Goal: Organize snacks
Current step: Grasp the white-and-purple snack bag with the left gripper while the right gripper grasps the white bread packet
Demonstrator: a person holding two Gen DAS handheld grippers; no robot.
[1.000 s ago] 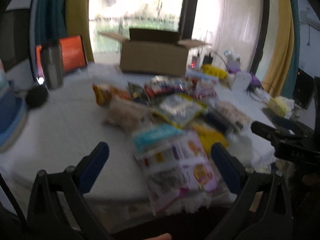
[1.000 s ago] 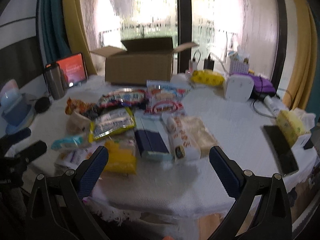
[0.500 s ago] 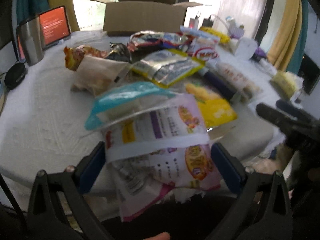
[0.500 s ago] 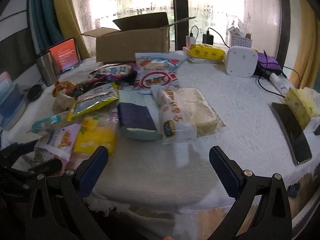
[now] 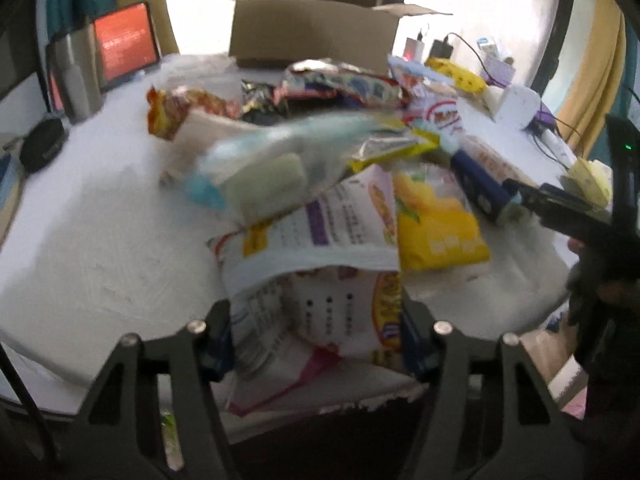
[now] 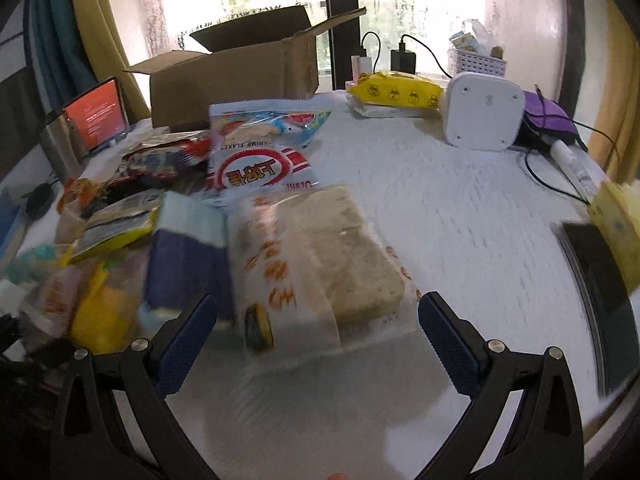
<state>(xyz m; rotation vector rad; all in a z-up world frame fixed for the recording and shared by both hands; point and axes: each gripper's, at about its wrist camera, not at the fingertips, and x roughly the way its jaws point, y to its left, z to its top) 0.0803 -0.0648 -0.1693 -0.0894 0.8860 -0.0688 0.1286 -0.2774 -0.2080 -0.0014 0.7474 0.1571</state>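
Note:
A pile of snack packets lies on a white-clothed table (image 5: 88, 240). My left gripper (image 5: 316, 332) is shut on a white and purple snack bag (image 5: 320, 280) at the table's near edge; a light blue packet (image 5: 260, 168) rests on top of the bag. My right gripper (image 6: 318, 320) is open, its fingers either side of the near end of a clear bread packet (image 6: 320, 256). A dark blue packet (image 6: 180, 264) and a yellow packet (image 6: 104, 312) lie to its left. An open cardboard box (image 6: 236, 76) stands at the back.
A steel tumbler (image 5: 74, 72) and a red-screened tablet (image 5: 126, 42) stand back left. A white device (image 6: 484, 114), purple pouch (image 6: 548, 114), cables, a yellow tissue pack (image 6: 396, 90) and a black phone (image 6: 600, 284) lie on the right. The right gripper shows in the left wrist view (image 5: 560, 208).
My left gripper moved forward and closed on the white and purple bag. My right gripper moved in toward the bread packet, staying open.

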